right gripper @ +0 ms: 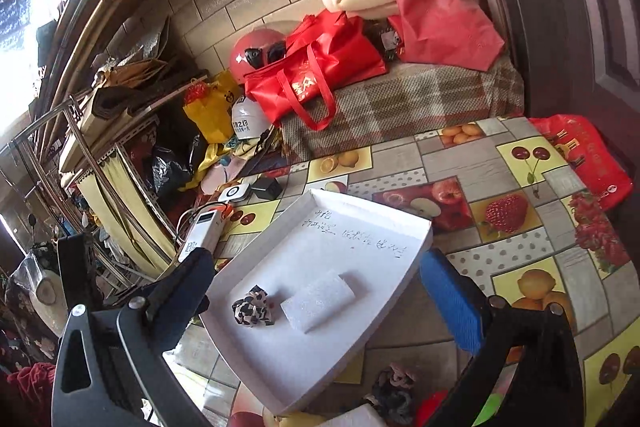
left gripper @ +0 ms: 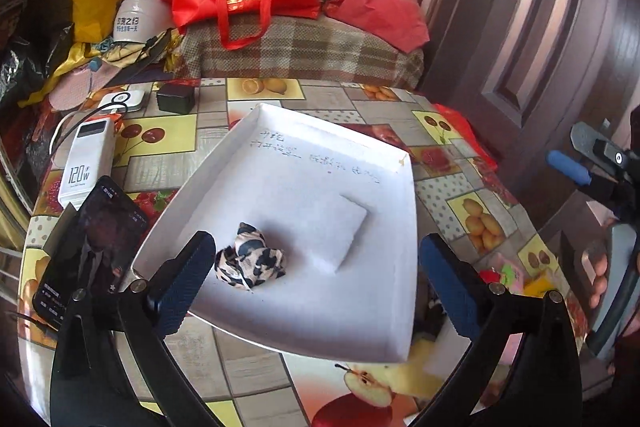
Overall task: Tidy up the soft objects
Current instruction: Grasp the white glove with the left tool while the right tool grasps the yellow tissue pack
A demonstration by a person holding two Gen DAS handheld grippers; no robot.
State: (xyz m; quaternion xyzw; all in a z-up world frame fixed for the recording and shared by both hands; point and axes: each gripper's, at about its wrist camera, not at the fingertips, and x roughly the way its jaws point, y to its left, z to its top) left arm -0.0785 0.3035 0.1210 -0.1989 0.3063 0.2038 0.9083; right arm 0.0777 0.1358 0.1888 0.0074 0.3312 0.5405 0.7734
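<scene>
A shallow white tray point(left gripper: 280, 323) point(right gripper: 280, 367) lies on the fruit-patterned table. In it sit a black-and-cream patterned cloth scrunchie point(left gripper: 251, 258) point(right gripper: 253, 306) and a white sponge block point(left gripper: 340, 233) point(right gripper: 318, 301), side by side. My left gripper point(left gripper: 318, 277) hovers over the tray's near part, open, nothing between its fingers; the scrunchie lies just past the left finger. My right gripper point(right gripper: 320, 301) is open and empty above the tray. It also shows at the right edge of the left wrist view, as the other gripper point(left gripper: 592, 167). More soft items, a dark scrunchie point(right gripper: 394, 393) and colourful pieces point(left gripper: 508, 277), lie on the table beside the tray.
A phone point(left gripper: 90, 251), a white power bank point(left gripper: 86, 163) with cable, a small black box point(left gripper: 175, 98) and a white charger point(left gripper: 120, 102) sit left of the tray. Behind the table, a plaid-covered bench point(left gripper: 304, 55) holds red bags, helmets and foam. A dark door point(left gripper: 540, 27) stands at right.
</scene>
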